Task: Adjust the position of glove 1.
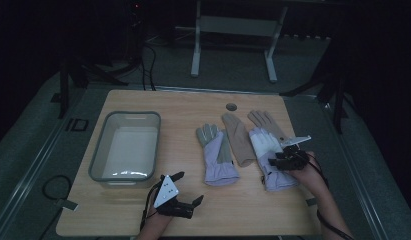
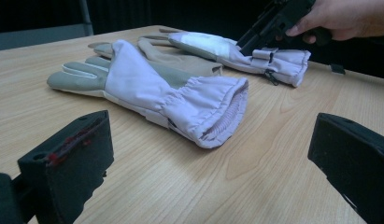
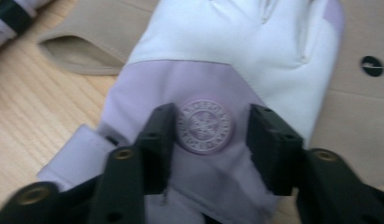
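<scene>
1. We hold our right gripper (image 1: 282, 156) over the lavender glove (image 1: 271, 160) at the table's (image 1: 253, 210) right side, jaws parted either side of its round badge (image 3: 204, 125), pads not pinching the fabric.
2. That glove lies flat, overlapping a tan glove (image 1: 237, 137).
3. Our left gripper (image 1: 189, 189) rests near the front edge, jaws wide apart and empty, facing a second lavender glove (image 2: 171, 93).
4. A grey tub (image 1: 100, 155) stands at the left.

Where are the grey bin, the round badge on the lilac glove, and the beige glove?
grey bin (image 1: 97, 159): high view, on its left rim.
round badge (image 3: 204, 125): right gripper view, on the badge's middle, between the jaws.
beige glove (image 1: 239, 140): high view, on its palm.
</scene>
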The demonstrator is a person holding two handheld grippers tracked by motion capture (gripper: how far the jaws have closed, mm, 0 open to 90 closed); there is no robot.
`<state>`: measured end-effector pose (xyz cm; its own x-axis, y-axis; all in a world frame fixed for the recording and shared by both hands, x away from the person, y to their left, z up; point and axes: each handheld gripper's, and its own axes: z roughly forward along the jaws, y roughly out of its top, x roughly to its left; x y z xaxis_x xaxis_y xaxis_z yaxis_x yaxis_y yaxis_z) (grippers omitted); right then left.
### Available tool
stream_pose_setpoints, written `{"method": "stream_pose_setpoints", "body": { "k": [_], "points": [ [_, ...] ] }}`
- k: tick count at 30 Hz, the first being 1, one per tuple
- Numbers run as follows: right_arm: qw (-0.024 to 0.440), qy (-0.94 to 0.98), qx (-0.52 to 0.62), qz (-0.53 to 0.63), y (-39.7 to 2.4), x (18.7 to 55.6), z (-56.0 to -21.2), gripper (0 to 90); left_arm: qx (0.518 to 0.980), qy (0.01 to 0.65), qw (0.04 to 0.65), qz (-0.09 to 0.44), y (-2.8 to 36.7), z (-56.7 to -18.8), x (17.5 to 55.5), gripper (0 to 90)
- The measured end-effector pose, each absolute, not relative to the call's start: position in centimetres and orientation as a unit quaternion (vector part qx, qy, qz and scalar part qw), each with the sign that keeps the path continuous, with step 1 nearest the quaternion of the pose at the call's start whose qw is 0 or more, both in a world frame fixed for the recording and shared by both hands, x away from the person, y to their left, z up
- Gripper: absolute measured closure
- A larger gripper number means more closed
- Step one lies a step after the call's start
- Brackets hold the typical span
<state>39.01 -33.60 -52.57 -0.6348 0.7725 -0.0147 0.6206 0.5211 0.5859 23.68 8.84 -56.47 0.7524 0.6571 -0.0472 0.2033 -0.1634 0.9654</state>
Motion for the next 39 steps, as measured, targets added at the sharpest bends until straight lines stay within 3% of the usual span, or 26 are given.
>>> {"method": "stream_pose_setpoints", "body": {
  "k": [8, 12, 18, 25, 39],
  "points": [
    [0.159, 0.858, 0.401, 0.277, -32.8, 38.0, -52.9, 73.6, 0.738, 0.291, 0.575, 0.199, 8.8, -56.5, 23.7, 0.1],
    [0.157, 0.851, 0.421, 0.272, -32.7, 37.6, -52.4, 78.6, 0.738, 0.291, 0.576, 0.199, 8.8, -56.5, 23.7, 0.1],
    [0.135, 0.831, 0.456, 0.289, -33.6, 36.5, -50.6, 79.9, 0.738, 0.291, 0.575, 0.199, 8.8, -56.5, 23.7, 0.1],
    [0.153, 0.794, 0.478, 0.344, -34.2, 35.5, -46.6, 79.9, 0.739, 0.291, 0.574, 0.201, 8.8, -56.4, 23.6, 0.1],
    [0.176, 0.798, 0.446, 0.366, -29.8, 35.7, -41.1, 79.9, 0.739, 0.291, 0.574, 0.2, 8.8, -56.5, 23.7, 0.1]
  ]
}}
